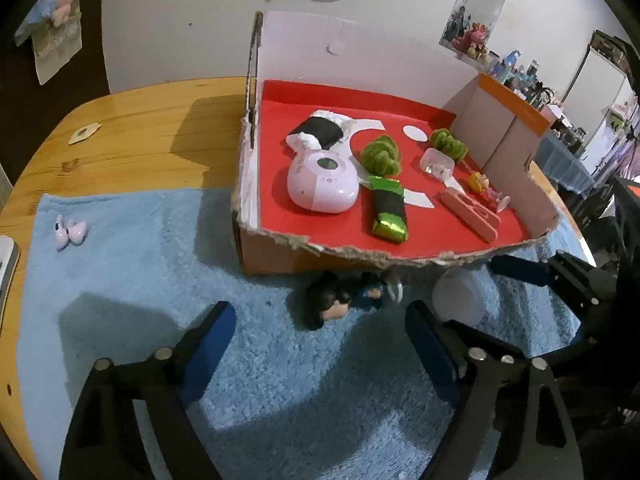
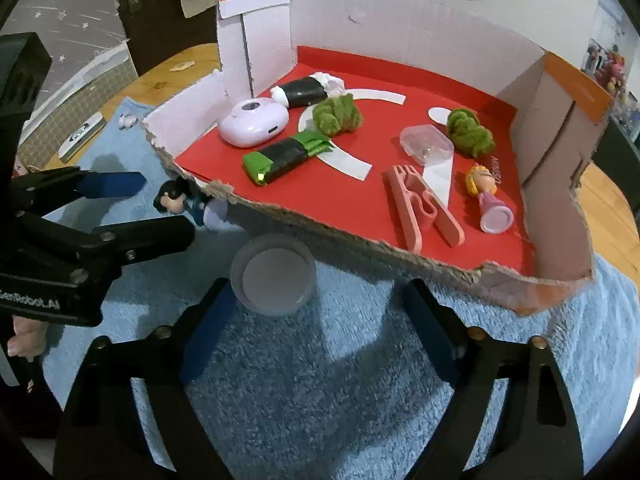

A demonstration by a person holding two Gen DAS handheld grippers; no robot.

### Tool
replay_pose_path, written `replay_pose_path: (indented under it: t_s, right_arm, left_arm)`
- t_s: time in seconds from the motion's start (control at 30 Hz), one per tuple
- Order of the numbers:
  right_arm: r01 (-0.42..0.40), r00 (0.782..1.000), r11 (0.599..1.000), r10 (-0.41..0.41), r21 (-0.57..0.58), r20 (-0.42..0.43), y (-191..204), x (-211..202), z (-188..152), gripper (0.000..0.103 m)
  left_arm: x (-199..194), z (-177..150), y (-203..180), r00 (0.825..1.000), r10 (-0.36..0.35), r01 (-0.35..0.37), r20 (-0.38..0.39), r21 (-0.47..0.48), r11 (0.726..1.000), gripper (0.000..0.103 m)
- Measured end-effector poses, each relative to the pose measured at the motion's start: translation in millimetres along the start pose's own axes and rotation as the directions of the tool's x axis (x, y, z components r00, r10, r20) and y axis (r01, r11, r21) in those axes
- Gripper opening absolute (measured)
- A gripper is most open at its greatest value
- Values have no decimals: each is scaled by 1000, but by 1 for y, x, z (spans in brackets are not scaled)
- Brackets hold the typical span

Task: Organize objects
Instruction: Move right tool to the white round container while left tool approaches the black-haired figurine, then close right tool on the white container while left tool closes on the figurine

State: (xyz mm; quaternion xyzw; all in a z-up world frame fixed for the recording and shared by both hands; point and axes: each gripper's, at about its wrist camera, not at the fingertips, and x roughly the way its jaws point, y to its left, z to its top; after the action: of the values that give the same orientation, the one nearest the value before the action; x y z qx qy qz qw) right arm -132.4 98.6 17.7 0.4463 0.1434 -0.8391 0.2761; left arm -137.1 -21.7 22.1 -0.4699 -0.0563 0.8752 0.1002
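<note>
A torn cardboard box [image 1: 276,258] with a red floor sat on a fluffy blue towel [image 1: 140,280] spread over a wooden table [image 1: 140,120]. Everything below is placed relative to that box.

Just outside the box's ragged front edge, a dark-haired toy figure [image 1: 344,300] lay on its side on the towel, touching or nearly touching the cardboard. Beside it, also in front of the box, lay a small translucent round cup [image 2: 274,276].

The left gripper [image 1: 320,344] was held over the towel in front of the box, its blue-padded fingers spread wide and gripping nothing; the figure lay just beyond the fingertips, roughly centred between them. The right gripper [image 2: 316,320] was likewise in front of the box, fingers apart and empty, with the cup just ahead of its left fingertip.

Inside the box lay a lilac rounded case [image 1: 322,184], two green-and-black wrapped rolls, two tufts of green fuzzy material, a clear small container [image 2: 426,146], a pink clip-like piece [image 2: 420,208] and a blonde doll figure [image 2: 486,196].

Well to the left of the box, a small pink-white trinket [image 1: 68,232] rested on the towel.
</note>
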Motion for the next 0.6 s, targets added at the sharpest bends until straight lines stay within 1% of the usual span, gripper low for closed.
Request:
replay_pose_path:
  t_s: [0.17,0.2,0.23,0.27,0.3,0.47,0.6]
  right_arm:
    - [-13,1000,1000,13,-19,16,3,-2,1,62]
    - [-15,1000,1000,16,-25,22,3,-3,1,52]
    - [-23,999,999,23,-29,26,4,-4,1,46]
    - [-32,999,999,33,-31,28,4,-5,1,45]
    - [-37,999,999,38,-34,30,4,-6,0,40]
    - [-53,998,998,54,-34,39,3,-10,-3,39]
    - [-56,997,998,57,-21,46,-1,-15,-8,39]
  left_arm:
    - [2,3,-1,1000,-15,15,6,-7,1000,81]
    - [2,3,-2,1000,-18,18,7,-6,1000,79]
    - [3,4,-3,1000,-19,19,7,-5,1000,79]
    - [4,4,-5,1000,-18,18,8,-4,1000,79]
    - [4,4,-6,1000,-18,18,9,-3,1000,79]
    - [4,4,-9,1000,-13,13,10,0,1000,72]
    - [5,4,-14,1000,-24,24,6,1,1000,61]
